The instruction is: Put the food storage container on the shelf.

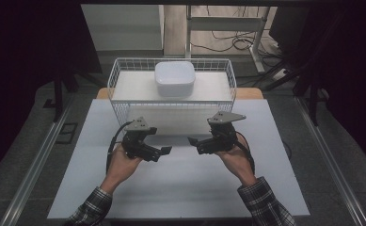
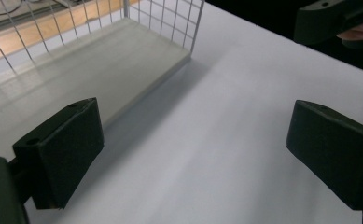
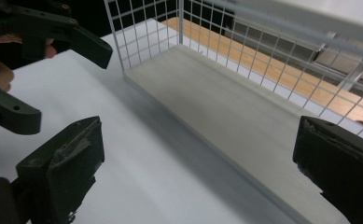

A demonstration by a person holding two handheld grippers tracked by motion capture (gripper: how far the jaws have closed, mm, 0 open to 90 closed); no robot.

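A white wire basket (image 1: 116, 75) stands at the far middle of the white table top (image 1: 180, 188), its open side facing me. A white rounded tub (image 1: 174, 78) rests on top of it. My left gripper (image 1: 162, 151) is held just in front of the basket, left of centre, jaws open and empty, pointing right. My right gripper (image 1: 193, 142) faces it from the right, also open and empty. In the left gripper view the open left gripper (image 2: 193, 144) frames bare table beside the basket's floor (image 2: 100, 60). In the right gripper view the right gripper (image 3: 198, 163) spans the basket's front edge (image 3: 207, 144).
The other hand's left gripper (image 3: 53, 32) shows at upper left of the right gripper view. A wooden table edge (image 1: 249, 92) lies under the basket. Metal rails (image 1: 35, 165) run along both sides of the table. Cables (image 1: 232, 42) and a white frame (image 1: 227, 23) sit behind.
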